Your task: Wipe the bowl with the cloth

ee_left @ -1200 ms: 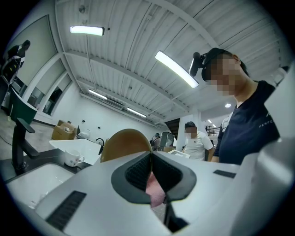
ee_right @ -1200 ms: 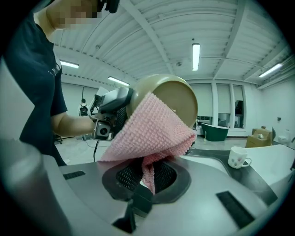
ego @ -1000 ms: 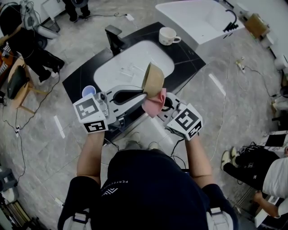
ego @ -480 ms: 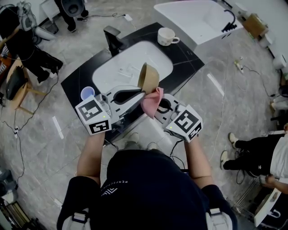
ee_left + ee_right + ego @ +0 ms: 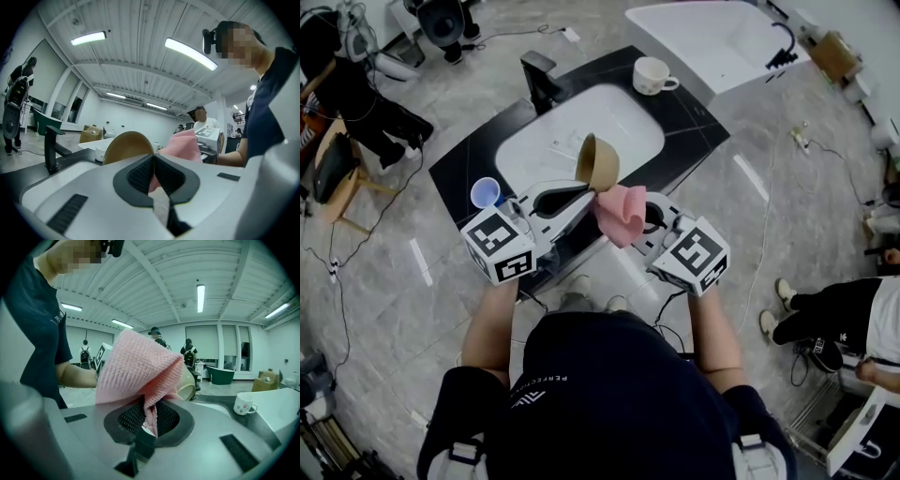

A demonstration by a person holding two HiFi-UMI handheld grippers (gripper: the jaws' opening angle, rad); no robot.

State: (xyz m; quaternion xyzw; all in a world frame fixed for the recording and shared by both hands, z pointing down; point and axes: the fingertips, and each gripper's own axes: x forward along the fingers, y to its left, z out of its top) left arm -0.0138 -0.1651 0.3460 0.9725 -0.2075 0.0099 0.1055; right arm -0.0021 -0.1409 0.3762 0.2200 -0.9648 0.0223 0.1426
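Gripping the bowl at its lower rim, the left gripper had its fingers pressed together on it and held it up on edge in the air above the sink, clear of the counter. The right gripper had its fingers closed on a fold of the pink cloth, whose loose bulk stood up past the fingertips.

From the right gripper's fingers the bowl lay ahead and slightly to the left, the cloth's upper edge just beside the bowl's lower side, perhaps touching it. In the right gripper view the cloth covered most of the bowl, only a curve of rim showing past it. The right gripper was plainly the one placed to wipe, by my reading with a short push forward and up along the bowl's wall. Whether the hollow or the underside faced the cloth could not be told.
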